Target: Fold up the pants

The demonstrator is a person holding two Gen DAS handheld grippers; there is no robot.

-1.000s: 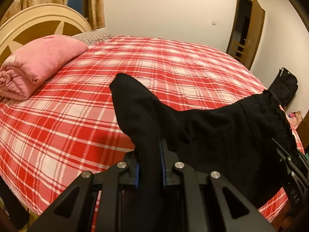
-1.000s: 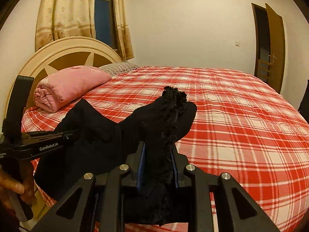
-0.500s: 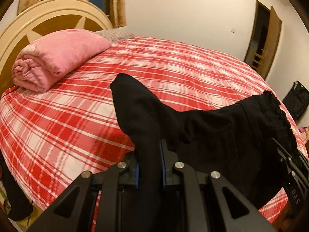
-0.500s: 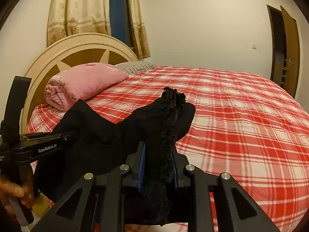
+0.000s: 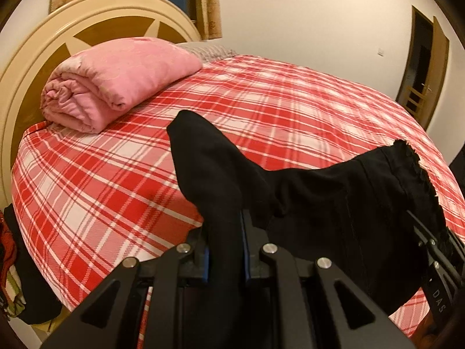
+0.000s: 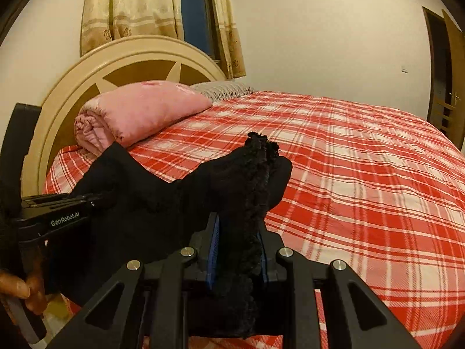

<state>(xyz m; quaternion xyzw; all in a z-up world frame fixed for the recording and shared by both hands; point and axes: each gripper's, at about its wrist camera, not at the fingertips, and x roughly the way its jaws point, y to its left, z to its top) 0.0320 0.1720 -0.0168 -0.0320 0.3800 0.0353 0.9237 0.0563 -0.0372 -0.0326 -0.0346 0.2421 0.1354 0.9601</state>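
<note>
Bed (image 5: 290, 110) with red plaid sheet fills both views; cream round headboard (image 6: 116, 64) at far left, curtains (image 6: 128, 11) behind it, door (image 5: 424, 67) far right. Rolled pink quilt (image 5: 116, 84) lies at the far-left end of the bed, well apart from the work.

Black pants (image 5: 319, 203) are held in the air over the near edge of the bed, stretched between the two grippers, not yet lying on the sheet. Frilly trimmed edge is at the right end, plain edge at the left.

Left gripper (image 5: 225, 250): clamped on the plain black fabric, which stands up between the fingers. Right gripper (image 6: 238, 250): clamped on the frilly edge, bunched between the blue pads (image 6: 214, 247).

Step, as I read it: carrying the pants to the bed for laying out before the first fold. Next move needs both grippers going forward and down together, keeping the fabric taut so it lands flat, clear of the quilt. Risk: slack in the middle gives wrinkles.
</note>
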